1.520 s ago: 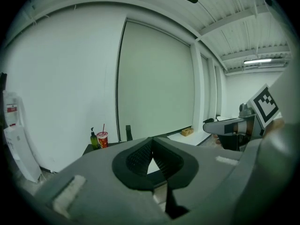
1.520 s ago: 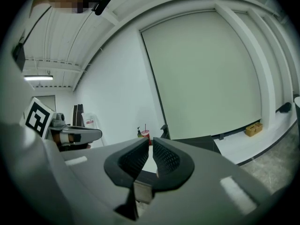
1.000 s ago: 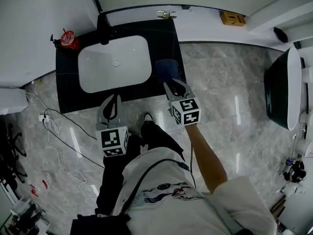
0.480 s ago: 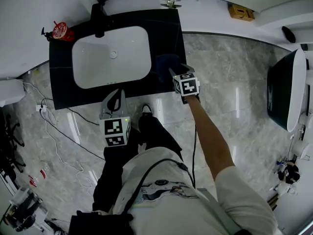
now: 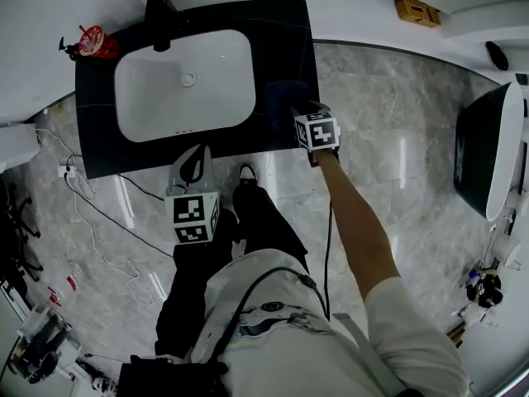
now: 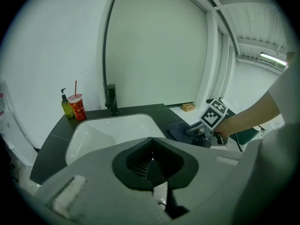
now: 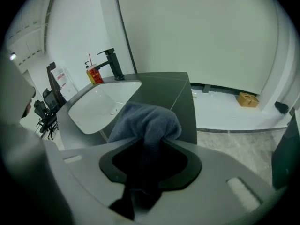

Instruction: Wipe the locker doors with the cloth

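On the dark counter (image 5: 285,31), at its near right corner, we hold the right gripper (image 5: 296,108) pointed down onto the blue-grey cloth (image 7: 146,120). Its jaws have just been closing, and the cloth is bunched between them, squeezed at the tips and bulging out beyond. Left of it lies the white sink (image 5: 182,81), with a black tap (image 5: 157,11) and a red cup (image 5: 93,41) at the far left. Our left gripper (image 5: 197,152) hangs nearer us, just off the counter's near edge above the floor (image 5: 397,122), jaws together on nothing.
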The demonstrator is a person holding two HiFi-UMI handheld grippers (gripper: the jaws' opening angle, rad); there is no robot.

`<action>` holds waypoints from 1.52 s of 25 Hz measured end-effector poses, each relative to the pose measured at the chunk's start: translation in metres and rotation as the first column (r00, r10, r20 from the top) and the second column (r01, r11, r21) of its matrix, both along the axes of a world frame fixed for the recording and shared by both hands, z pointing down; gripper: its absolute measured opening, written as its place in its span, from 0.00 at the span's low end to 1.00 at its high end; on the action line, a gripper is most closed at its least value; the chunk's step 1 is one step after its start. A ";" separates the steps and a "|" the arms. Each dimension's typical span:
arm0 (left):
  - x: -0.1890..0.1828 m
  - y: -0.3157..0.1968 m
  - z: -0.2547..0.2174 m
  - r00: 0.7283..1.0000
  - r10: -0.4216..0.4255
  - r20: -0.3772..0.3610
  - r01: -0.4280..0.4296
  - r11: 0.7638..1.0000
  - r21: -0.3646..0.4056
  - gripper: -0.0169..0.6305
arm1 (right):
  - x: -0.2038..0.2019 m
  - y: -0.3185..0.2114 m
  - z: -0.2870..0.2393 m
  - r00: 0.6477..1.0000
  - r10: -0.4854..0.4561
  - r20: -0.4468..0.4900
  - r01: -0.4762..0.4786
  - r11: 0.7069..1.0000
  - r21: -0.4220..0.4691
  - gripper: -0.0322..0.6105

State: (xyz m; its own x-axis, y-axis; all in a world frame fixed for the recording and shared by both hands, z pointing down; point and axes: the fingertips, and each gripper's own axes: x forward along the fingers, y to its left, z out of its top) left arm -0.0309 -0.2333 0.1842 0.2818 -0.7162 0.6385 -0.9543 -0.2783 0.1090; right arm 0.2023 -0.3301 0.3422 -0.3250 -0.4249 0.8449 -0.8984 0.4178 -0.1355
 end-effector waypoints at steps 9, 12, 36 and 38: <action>-0.013 0.020 -0.007 1.000 -0.022 -0.003 0.022 1.000 0.012 0.03 | -0.006 0.008 -0.032 1.000 -0.008 0.016 0.006 0.993 0.116 0.16; -0.019 0.033 -0.017 0.999 -0.034 -0.024 0.035 0.999 0.036 0.03 | -0.010 0.026 -0.065 0.999 -0.003 0.049 -0.007 0.981 0.194 0.16; -0.098 0.226 0.087 0.993 -0.070 0.092 0.055 0.986 0.159 0.03 | -0.038 0.233 -0.083 0.983 -0.161 -0.088 0.182 0.794 0.580 0.16; -0.097 0.224 0.112 0.991 -0.093 0.097 0.072 0.978 0.198 0.03 | -0.036 0.228 -0.054 0.973 -0.198 -0.120 0.229 0.755 0.614 0.16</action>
State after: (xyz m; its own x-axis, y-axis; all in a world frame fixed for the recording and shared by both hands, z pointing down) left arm -0.1274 -0.0096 0.2966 0.1555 -0.8469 0.5085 -0.9780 -0.2044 -0.0413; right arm 0.1659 -0.1021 0.2882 -0.4403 -0.7845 0.4367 -0.7739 0.5782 0.2584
